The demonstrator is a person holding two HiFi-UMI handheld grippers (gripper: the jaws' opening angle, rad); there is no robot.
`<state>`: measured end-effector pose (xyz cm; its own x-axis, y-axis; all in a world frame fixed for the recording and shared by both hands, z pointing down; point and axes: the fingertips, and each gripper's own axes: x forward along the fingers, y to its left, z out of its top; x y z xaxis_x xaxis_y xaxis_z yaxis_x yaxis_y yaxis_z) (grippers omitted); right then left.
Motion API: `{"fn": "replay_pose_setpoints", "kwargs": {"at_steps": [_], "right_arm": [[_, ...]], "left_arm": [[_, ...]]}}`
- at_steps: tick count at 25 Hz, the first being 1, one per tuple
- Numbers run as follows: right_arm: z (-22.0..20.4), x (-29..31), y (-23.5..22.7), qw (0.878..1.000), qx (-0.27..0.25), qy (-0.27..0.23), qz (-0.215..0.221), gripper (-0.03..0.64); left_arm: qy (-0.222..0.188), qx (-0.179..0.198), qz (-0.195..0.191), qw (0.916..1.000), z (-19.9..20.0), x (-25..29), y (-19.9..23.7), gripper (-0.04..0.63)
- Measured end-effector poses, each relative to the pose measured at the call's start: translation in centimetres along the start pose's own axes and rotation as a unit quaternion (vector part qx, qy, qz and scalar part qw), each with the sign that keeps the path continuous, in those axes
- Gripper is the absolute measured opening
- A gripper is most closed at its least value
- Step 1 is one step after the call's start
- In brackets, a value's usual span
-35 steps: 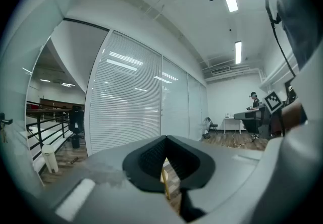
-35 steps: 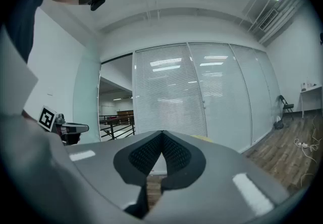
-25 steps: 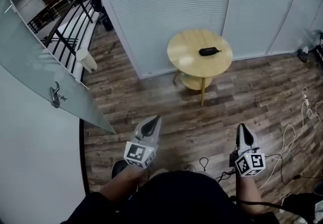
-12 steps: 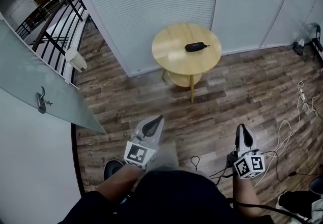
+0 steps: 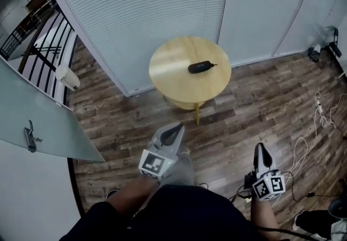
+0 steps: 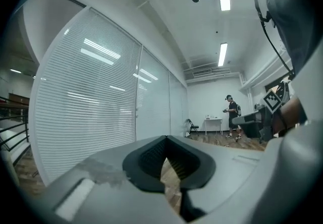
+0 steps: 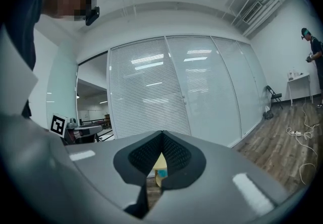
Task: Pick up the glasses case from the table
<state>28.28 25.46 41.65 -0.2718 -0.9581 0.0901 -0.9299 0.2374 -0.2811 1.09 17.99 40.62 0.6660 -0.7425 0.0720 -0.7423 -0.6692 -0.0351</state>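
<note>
A black glasses case lies on a round wooden table that stands before a wall of blinds. Both grippers are held level over the wooden floor, well short of the table and apart from the case. My left gripper is shut with nothing in it, and it points toward the table's near edge. My right gripper is also shut and empty, further right and nearer to me. In the left gripper view the left gripper's pads meet at their tips; in the right gripper view the right gripper's pads meet too, with a bit of the table seen below.
A glass wall with blinds runs behind the table. A glass door with a handle stands at the left. Cables lie on the floor at the right. A person stands far off by a white desk.
The table and case have drawn nearer and slid left and down in the head view. Both grippers have come forward with me and stay shut.
</note>
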Motion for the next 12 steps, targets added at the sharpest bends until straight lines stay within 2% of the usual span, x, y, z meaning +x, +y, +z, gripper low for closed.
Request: {"fn": "replay_pose_setpoints", "kwargs": {"at_steps": [4,9,12], "right_arm": [[1.7,8.7,-1.6,1.0,-0.004,-0.004,0.003,0.008],[3.6,20.5,-1.2,0.999,-0.011,-0.005,0.032,0.008],[3.6,25.3,-0.5,0.998,-0.017,0.01,0.053,0.008]], "left_arm": [[-0.01,-0.018,-0.006,0.9998,1.4,6.3,5.3,0.003],[-0.002,0.009,0.001,1.0,1.4,13.6,14.3,0.003],[-0.002,0.006,0.007,1.0,2.4,16.8,17.8,0.003]]}}
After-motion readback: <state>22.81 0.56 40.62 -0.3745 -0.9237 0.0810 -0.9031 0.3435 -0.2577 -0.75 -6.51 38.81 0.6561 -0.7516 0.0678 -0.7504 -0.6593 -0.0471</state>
